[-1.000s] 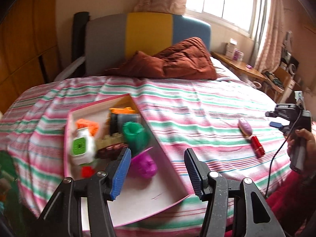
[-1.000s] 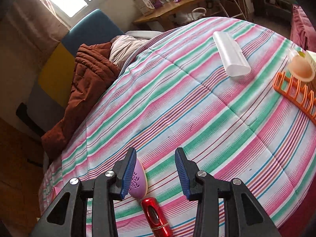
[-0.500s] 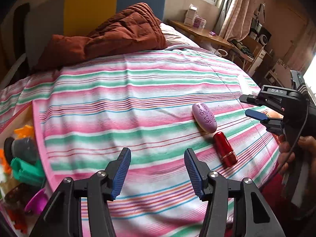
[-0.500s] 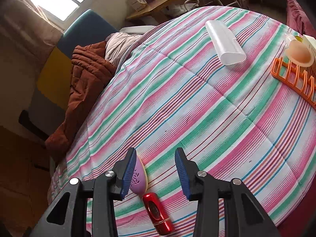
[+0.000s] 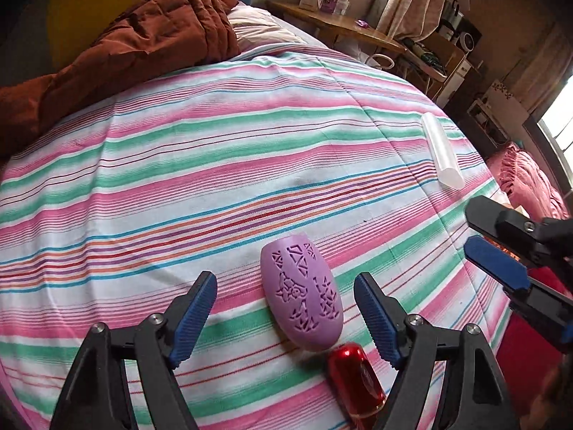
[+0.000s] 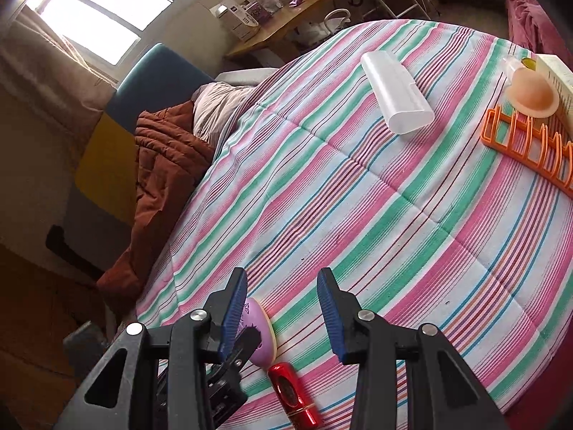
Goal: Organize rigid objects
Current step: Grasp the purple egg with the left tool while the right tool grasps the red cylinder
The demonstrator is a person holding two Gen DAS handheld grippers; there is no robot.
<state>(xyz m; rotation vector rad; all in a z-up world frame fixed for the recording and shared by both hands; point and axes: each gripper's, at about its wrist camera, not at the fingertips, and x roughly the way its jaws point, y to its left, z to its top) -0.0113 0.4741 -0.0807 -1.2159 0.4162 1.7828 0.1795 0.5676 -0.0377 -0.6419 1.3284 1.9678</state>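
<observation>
Purple oval piece [image 5: 302, 295] flat, lengthwise between opening left gripper [image 5: 286, 319] fingers, seemingly untouched

Lilac shell [image 5: 302, 292] with cut-out pattern, glossy red cylinder [image 5: 354, 380], pink-green-white striped bedspread [image 5: 215, 179], rust-brown quilt [image 5: 143, 36]

Striped bedspread [image 5: 215, 165] in pink, green, white fills view beyond fingers. Rust-brown quilt [image 5: 150, 36] bunched at far end, pale pillow [image 6: 218, 107] beside it. Headboard [image 6: 107, 157] behind quilt, panels of blue, yellow, grey. Wooden side table [image 6: 286, 25] far beyond fingers, boxes on top. Window [image 6: 96, 10] above headboard, bright daylight, beige curtain [image 6: 43, 82] alongside. Cluttered shelves [image 5: 447, 46] far right of left fingers.
</observation>
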